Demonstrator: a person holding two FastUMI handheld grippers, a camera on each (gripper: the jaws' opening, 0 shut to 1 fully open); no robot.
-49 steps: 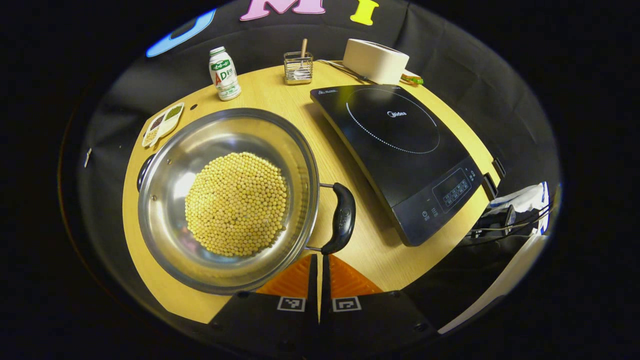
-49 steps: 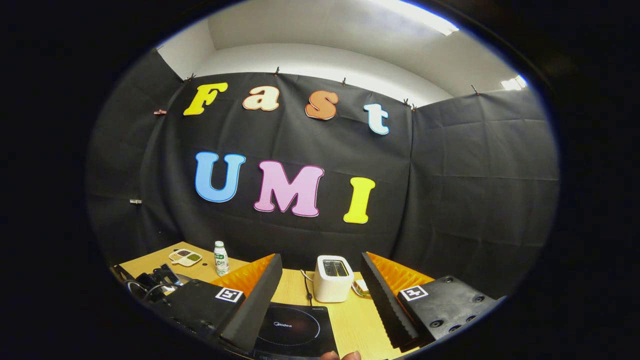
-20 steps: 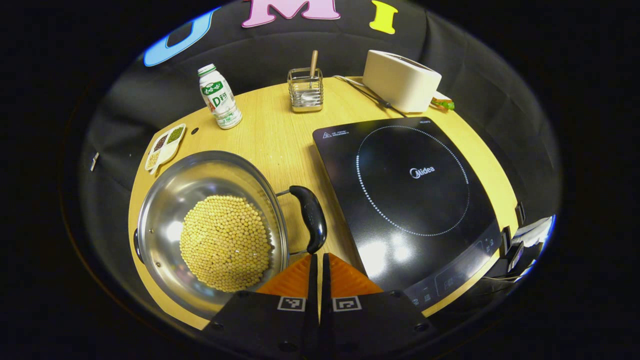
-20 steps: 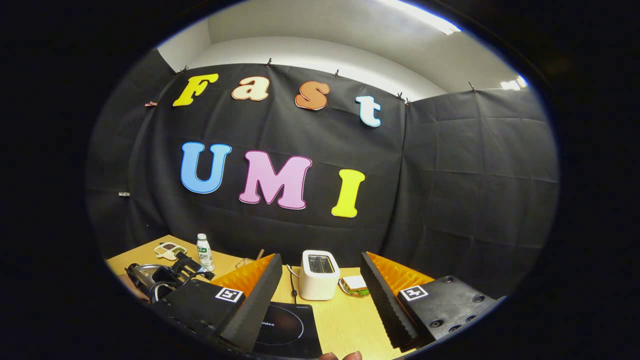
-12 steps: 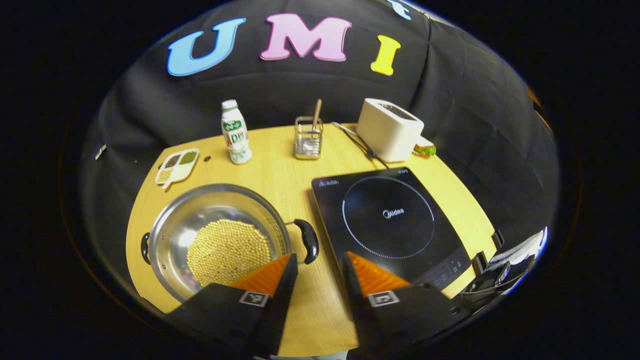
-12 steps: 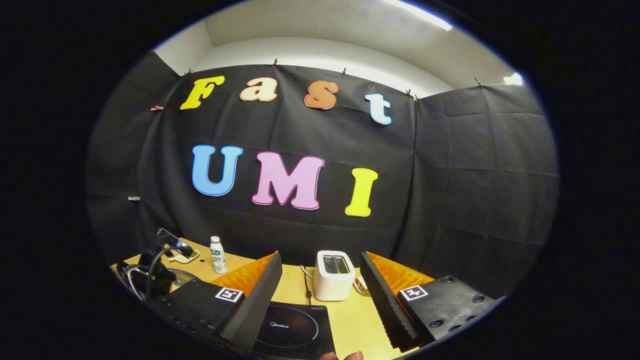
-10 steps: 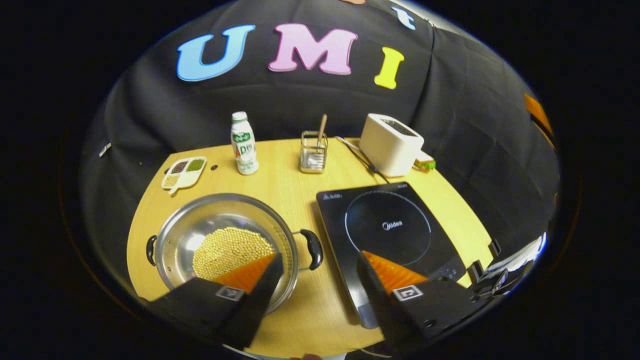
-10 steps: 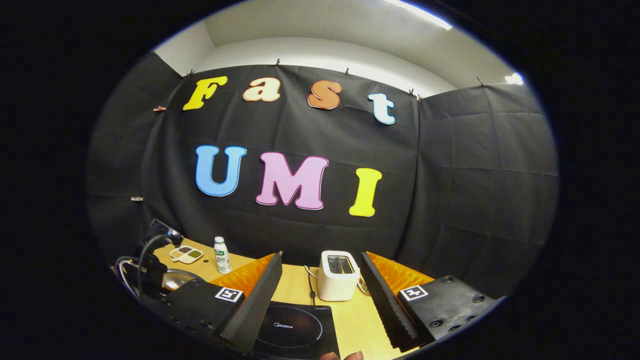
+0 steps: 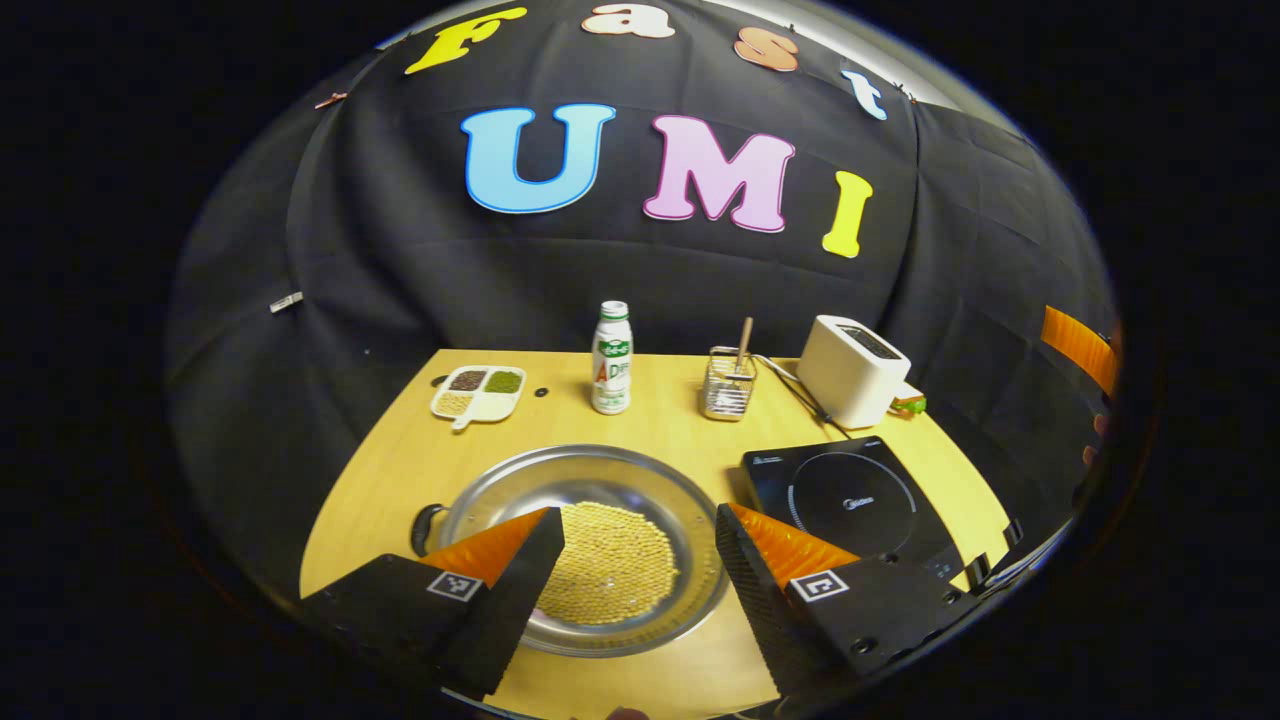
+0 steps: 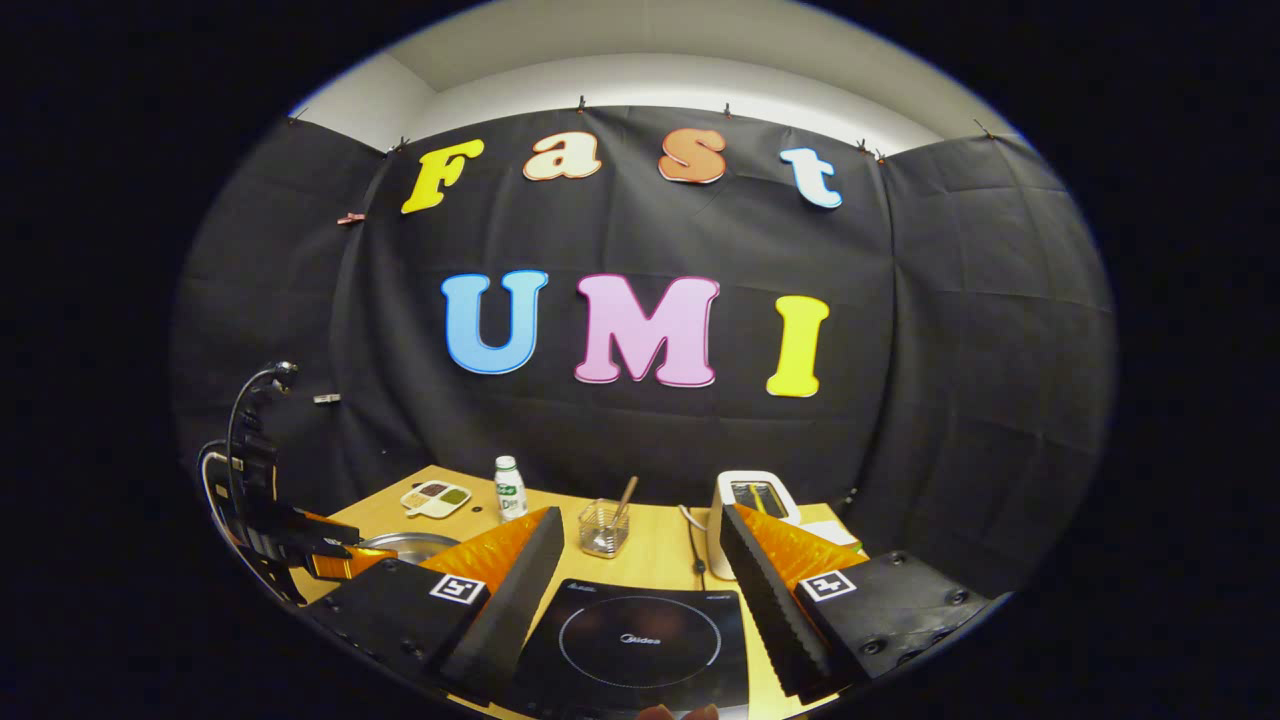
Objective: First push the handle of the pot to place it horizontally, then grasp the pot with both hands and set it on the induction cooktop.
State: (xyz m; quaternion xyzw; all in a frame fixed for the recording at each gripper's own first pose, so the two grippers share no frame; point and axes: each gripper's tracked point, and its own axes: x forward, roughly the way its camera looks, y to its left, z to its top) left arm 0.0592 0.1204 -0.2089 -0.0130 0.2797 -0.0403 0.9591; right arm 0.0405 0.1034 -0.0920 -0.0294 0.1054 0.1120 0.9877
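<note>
- The surface (image 9: 400, 470) in front of you carries everything.
- Your pot (image 9: 590, 480), with beans in it, sits on the surface left of the cooktop (image 9: 850, 500), not on it; one handle (image 9: 428, 527) shows at its left side.
- Your left hand-held gripper (image 9: 640, 530) hangs over the pot, fingers spread, gripping nothing.
- Your right hand-held gripper (image 10: 642, 535) is above the cooktop (image 10: 640, 635), fingers spread too.
- A toaster (image 9: 852, 370), bottle (image 9: 612, 358) and small tray (image 9: 478, 392) stand at the back.

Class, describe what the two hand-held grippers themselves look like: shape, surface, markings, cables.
Each gripper, the left gripper and the right gripper, has two wedge-shaped fingers with ribbed inner faces, set on blocky bases bearing square black-and-white tags. On the right gripper's bases, screw heads show. Seen in the right gripper view, looping cables rise from the left gripper.
</note>
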